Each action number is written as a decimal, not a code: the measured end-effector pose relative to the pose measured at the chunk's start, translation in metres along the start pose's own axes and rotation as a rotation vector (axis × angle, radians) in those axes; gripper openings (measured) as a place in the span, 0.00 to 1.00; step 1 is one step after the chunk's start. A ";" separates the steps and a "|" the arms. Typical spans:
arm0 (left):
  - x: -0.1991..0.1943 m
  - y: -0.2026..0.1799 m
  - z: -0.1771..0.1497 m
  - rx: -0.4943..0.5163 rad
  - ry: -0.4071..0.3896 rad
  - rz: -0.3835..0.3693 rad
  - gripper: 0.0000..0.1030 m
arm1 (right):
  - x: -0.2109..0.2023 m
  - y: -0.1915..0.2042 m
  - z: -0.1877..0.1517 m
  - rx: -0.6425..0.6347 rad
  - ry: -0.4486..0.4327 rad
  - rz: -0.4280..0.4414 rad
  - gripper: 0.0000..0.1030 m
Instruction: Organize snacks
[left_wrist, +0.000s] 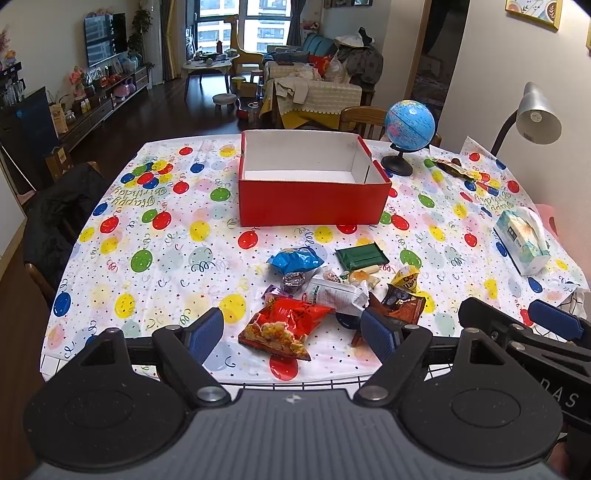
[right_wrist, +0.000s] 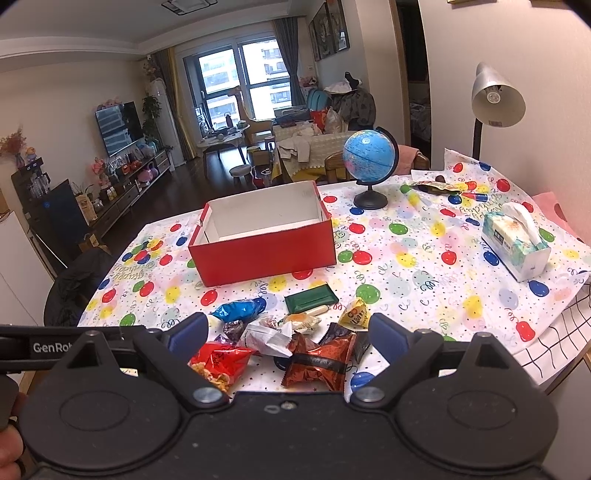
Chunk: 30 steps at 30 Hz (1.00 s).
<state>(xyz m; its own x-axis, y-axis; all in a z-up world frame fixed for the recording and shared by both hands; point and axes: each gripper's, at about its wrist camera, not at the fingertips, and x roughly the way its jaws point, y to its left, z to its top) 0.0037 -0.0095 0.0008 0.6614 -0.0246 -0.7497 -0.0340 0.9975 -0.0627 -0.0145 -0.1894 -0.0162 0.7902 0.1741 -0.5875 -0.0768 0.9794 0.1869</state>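
L gripper (left_wrist: 291, 332): jaws wide, nothing clamped; crinkled red foil chip bag (left_wrist: 286, 326) lies on the table between the pads. R gripper (right_wrist: 288, 334): jaws wide, nothing held; glossy brown-orange snack packet (right_wrist: 319, 363) between them, loose pile of small wrapped snacks (right_wrist: 280, 328) just ahead. Further ahead: flat dark green packet (right_wrist: 311, 302), then open red cardboard box w/ white interior (right_wrist: 264, 253), empty. Blue desk globe on black stand (right_wrist: 369, 155) and tissue pack (right_wrist: 515, 240) to the jaws' right.
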 end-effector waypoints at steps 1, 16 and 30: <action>0.001 -0.001 0.000 0.001 0.001 0.000 0.79 | 0.001 0.001 0.000 -0.001 0.000 0.000 0.91; 0.003 0.001 0.000 -0.001 0.002 -0.019 0.79 | 0.001 0.000 0.001 -0.001 -0.002 -0.001 0.90; 0.014 0.006 0.005 0.004 0.023 -0.015 0.79 | 0.009 0.000 0.002 0.002 0.011 0.000 0.89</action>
<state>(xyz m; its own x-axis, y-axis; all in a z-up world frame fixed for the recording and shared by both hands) 0.0162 -0.0031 -0.0070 0.6444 -0.0412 -0.7636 -0.0212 0.9972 -0.0717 -0.0065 -0.1886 -0.0197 0.7838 0.1752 -0.5958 -0.0756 0.9792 0.1885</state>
